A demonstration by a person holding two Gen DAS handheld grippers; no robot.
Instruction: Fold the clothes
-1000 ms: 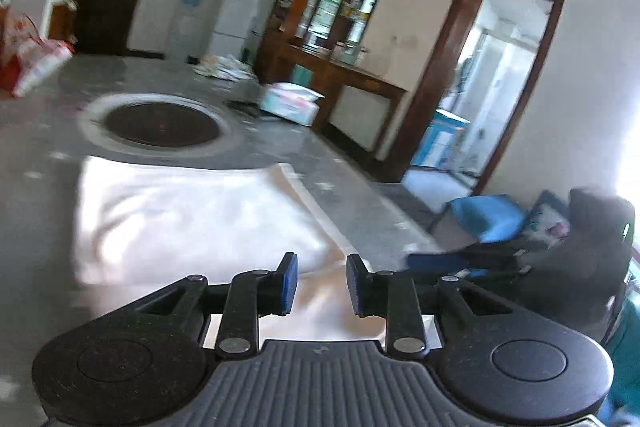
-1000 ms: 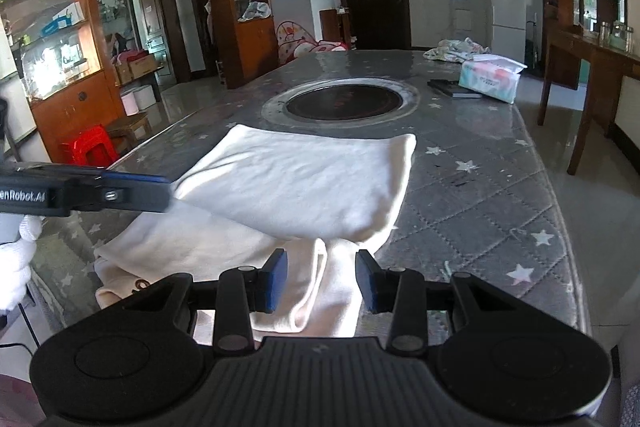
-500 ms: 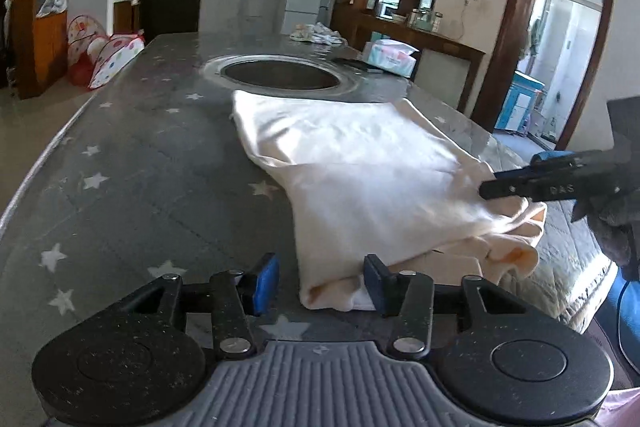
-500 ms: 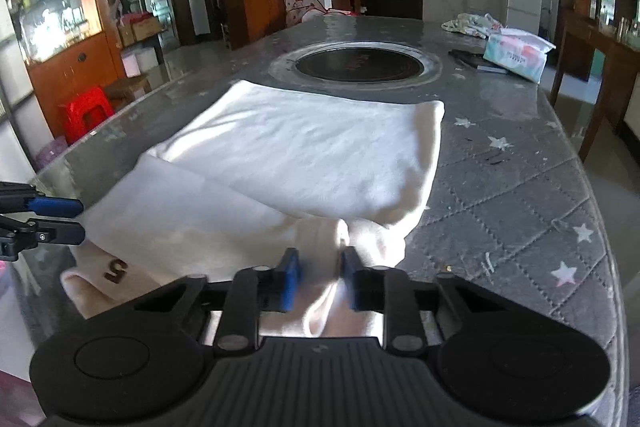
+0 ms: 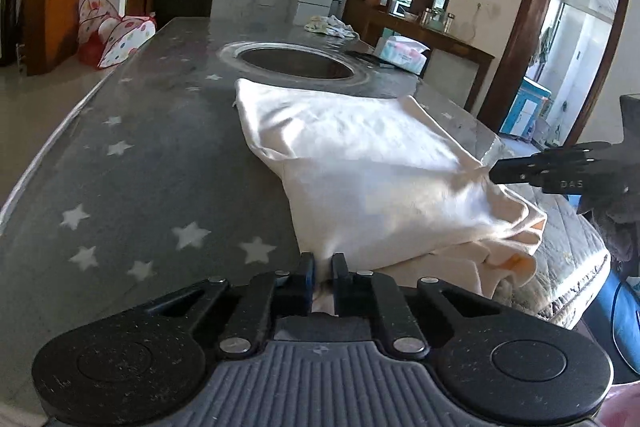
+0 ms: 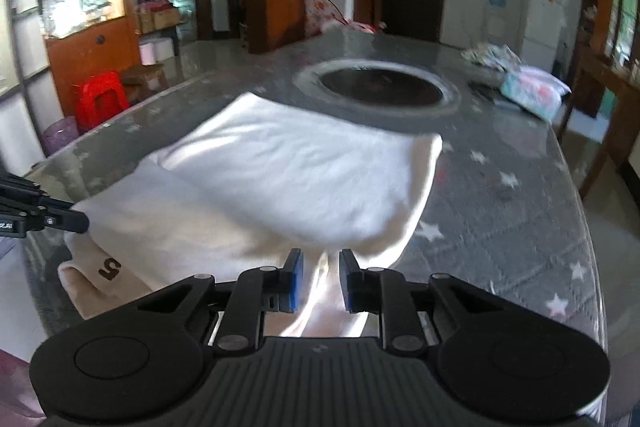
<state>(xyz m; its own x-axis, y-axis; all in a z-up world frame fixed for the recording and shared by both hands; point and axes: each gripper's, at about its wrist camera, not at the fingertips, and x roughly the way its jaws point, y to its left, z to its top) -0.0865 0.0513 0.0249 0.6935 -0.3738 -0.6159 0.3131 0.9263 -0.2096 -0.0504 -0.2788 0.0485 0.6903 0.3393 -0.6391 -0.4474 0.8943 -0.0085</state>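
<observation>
The cream-white folded cotton garment (image 5: 372,179) lies at the near end of the grey star-patterned quilted table (image 5: 132,171). The left gripper (image 5: 322,269) is closing, jaws nearly together, pinching the garment's near corner. The right gripper (image 6: 321,265) stands narrowly apart, clamping a bunched fold at the garment's near edge.
</observation>
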